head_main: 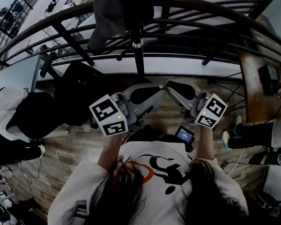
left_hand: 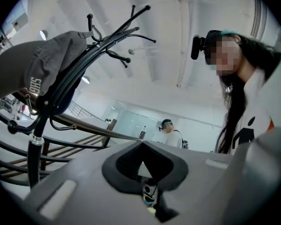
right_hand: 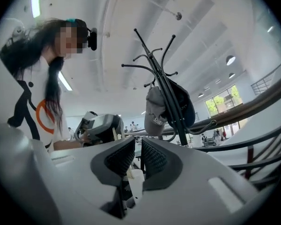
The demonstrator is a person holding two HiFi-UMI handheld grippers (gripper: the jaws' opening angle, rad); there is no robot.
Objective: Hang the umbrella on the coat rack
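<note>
The black coat rack [head_main: 139, 55] stands straight ahead of me, in front of a curved railing. A grey cap [head_main: 105, 13] and a dark garment [head_main: 136, 3] hang from its top hooks. No umbrella shows in any view. My left gripper [head_main: 154, 93] and right gripper [head_main: 172, 89] are held side by side at chest height, tips close together and just below the pole. In the left gripper view the left gripper [left_hand: 143, 149] has its pads together, with the coat rack [left_hand: 35, 144] and cap [left_hand: 28, 64] up to the left. The right gripper [right_hand: 138, 146] shows only a thin slit between its pads, holding nothing; the coat rack [right_hand: 166, 83] rises behind it.
A dark curved railing [head_main: 201, 13] runs behind the rack. A black bulky thing [head_main: 79, 97] sits left of the pole, beside a person in white and black [head_main: 11, 109]. A wooden table [head_main: 253, 78] and another person's legs [head_main: 253, 130] are at the right.
</note>
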